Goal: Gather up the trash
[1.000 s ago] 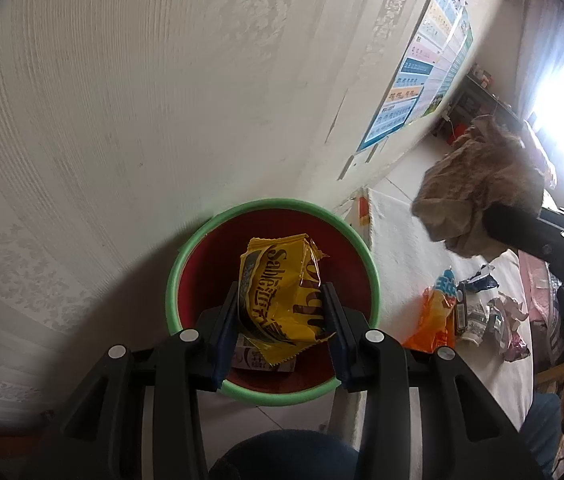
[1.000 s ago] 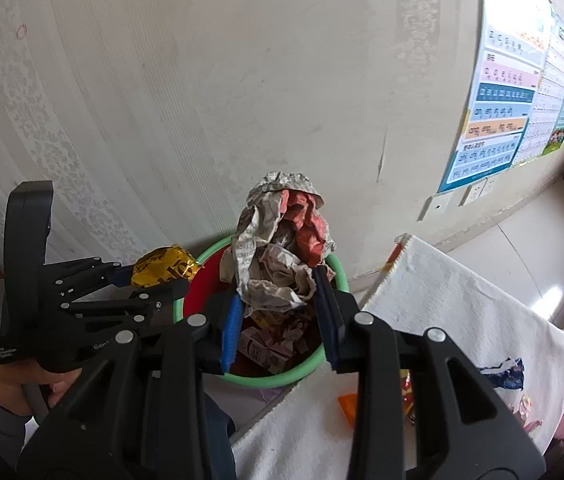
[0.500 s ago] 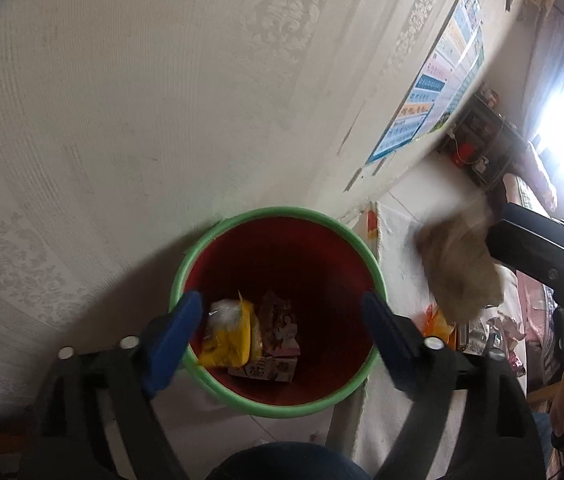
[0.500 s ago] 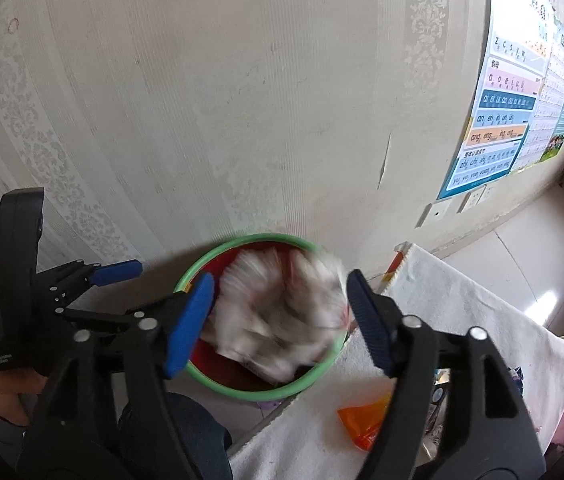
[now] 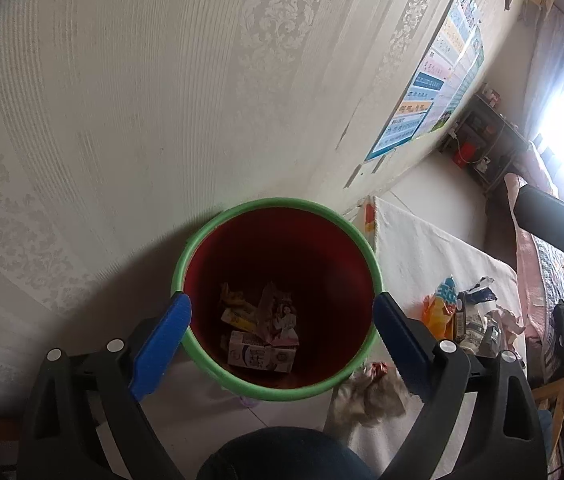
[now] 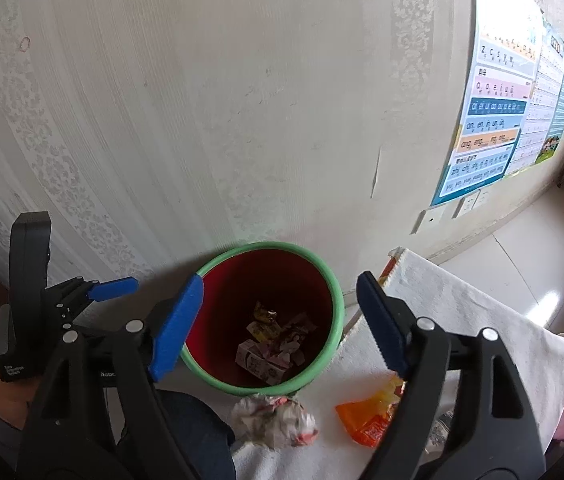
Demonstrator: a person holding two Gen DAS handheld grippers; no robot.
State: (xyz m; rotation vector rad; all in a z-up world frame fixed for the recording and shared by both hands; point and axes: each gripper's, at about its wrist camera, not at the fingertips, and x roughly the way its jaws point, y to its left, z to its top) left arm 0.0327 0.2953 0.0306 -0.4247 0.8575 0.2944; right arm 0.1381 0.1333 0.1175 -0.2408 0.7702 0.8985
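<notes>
**Mia:** Where is the trash?

**Ben:** Some lies at the bottom of the round red bin with the green rim (image 5: 362, 240): a small white carton (image 5: 259, 356) and some torn wrappers. But the crumpled grey paper ball (image 6: 275, 420) looks like it missed. It sits on the white cloth on the bench (image 6: 462, 312), just beside the bin's rim.

**Mia:** What are the tools doing?

**Ben:** The left tool (image 5: 279, 318) has its blue pads spreading wide over the bin, with nothing between them. The right tool (image 6: 277, 320) is spreading too, and it holds nothing.

**Mia:** So what should the person do now?

**Ben:** The person should probably get the paper ball again. The right tool is nearer to it. It should come down with the ball in the middle of the gap, then squeeze softly, since paper squashes easily. Then it should lift the ball right over the red middle before letting go.

**Mia:** Anything else left?

**Ben:** Yes. The orange plastic snack wrapper (image 6: 366, 416) lies on the cloth too, near more scraps (image 5: 470, 312).
</notes>
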